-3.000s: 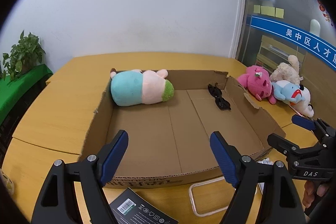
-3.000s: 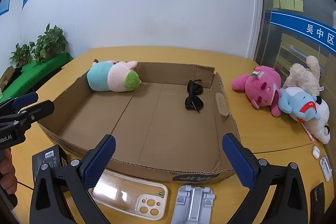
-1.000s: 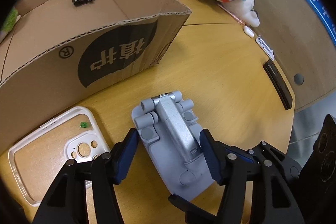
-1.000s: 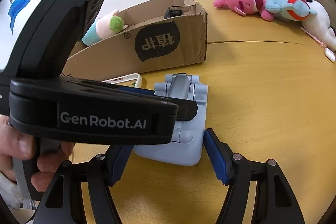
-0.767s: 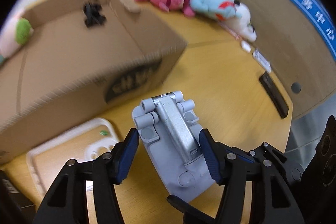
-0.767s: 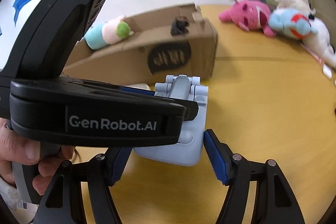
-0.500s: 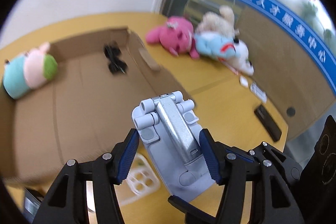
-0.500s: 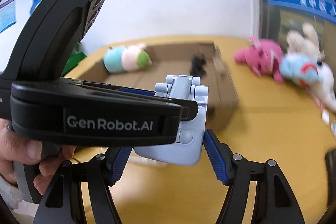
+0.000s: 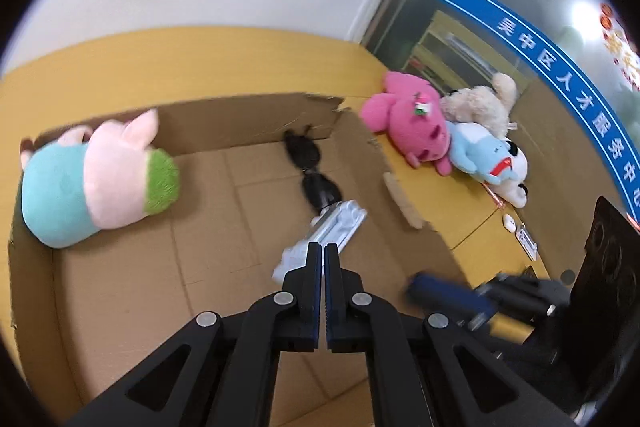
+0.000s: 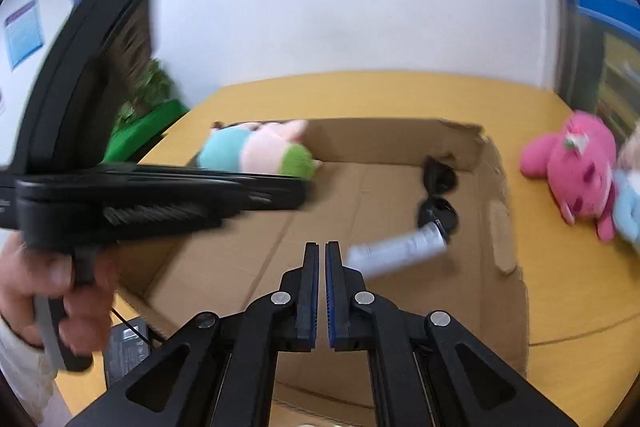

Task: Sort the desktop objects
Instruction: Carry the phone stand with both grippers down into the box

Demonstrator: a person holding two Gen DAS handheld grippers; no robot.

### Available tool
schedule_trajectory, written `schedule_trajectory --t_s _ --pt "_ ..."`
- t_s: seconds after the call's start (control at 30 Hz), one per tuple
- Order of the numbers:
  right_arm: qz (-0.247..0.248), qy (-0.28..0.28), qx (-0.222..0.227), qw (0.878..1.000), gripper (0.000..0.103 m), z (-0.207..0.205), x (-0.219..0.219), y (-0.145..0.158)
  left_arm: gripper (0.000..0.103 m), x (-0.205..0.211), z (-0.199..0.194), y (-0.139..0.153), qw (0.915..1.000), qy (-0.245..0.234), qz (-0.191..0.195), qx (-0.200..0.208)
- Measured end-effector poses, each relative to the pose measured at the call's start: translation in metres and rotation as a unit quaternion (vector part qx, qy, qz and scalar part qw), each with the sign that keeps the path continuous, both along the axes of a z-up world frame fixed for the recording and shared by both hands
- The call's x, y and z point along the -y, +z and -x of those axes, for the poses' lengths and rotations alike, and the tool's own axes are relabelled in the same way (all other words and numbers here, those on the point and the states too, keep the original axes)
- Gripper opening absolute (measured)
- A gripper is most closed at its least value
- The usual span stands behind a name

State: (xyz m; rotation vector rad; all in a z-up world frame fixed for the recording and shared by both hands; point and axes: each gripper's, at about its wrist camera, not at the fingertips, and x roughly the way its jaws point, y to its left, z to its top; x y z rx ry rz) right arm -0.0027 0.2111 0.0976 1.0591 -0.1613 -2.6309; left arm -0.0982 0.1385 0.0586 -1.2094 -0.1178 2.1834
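Note:
The grey phone stand is free of both grippers, blurred, over the right part of the cardboard box, next to the black sunglasses; it also shows in the right wrist view. I cannot tell whether it rests on the box floor. My left gripper is shut and empty above the box. My right gripper is shut and empty above the box too. A teal, pink and green plush lies in the box's far left corner.
A pink plush, a beige plush and a blue-and-white plush lie on the wooden table right of the box. Small items lie near the table's right edge. A black packet lies left of the box.
Both grippers held the phone stand between them and lifted it over the box. Now both have let it go and shut, and the stand is down in the box by the sunglasses.

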Motion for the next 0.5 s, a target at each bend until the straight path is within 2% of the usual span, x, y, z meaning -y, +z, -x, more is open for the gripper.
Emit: schedule_trajectory --t_s 0.07,0.17,0.2,0.23,0.27,0.3,0.33,0.43,0.5 --pt "-0.003 -0.011 0.014 1.0 0.004 0.004 -0.013 -0.005 0.002 0.005 0.008 -0.009 0.9999 0.001 0.005 0.01" --pt "-0.022 -0.018 0.034 0.999 0.016 0.012 -0.032 -0.01 0.002 0.009 0.018 -0.02 0.9993 0.001 0.027 0.027" --pt "-0.029 -0.019 0.04 0.999 0.03 0.018 -0.037 -0.009 0.003 0.008 0.021 -0.024 0.999 0.0 0.029 0.035" --pt "-0.036 -0.016 0.05 0.998 0.051 0.023 -0.043 -0.009 0.003 0.007 0.024 -0.029 0.9986 -0.002 0.03 0.044" --pt "-0.042 -0.014 0.056 0.997 0.062 0.025 -0.048 -0.008 0.003 0.005 0.025 -0.032 0.9981 -0.005 0.033 0.052" --pt "-0.052 -0.013 0.061 0.997 0.08 0.031 -0.049 -0.009 0.004 0.001 0.026 -0.037 0.9973 -0.007 0.037 0.063" --pt "-0.068 -0.006 0.074 0.995 0.085 0.039 -0.047 -0.012 0.008 -0.001 0.026 -0.042 0.9963 -0.009 0.042 0.075" --pt "-0.078 0.031 0.106 0.991 0.085 0.059 -0.036 -0.02 0.023 -0.01 0.029 -0.06 0.9923 -0.012 0.051 0.112" --pt "-0.084 0.062 0.133 0.986 0.081 0.074 -0.022 -0.032 0.024 -0.017 0.032 -0.071 0.9894 -0.015 0.053 0.134"
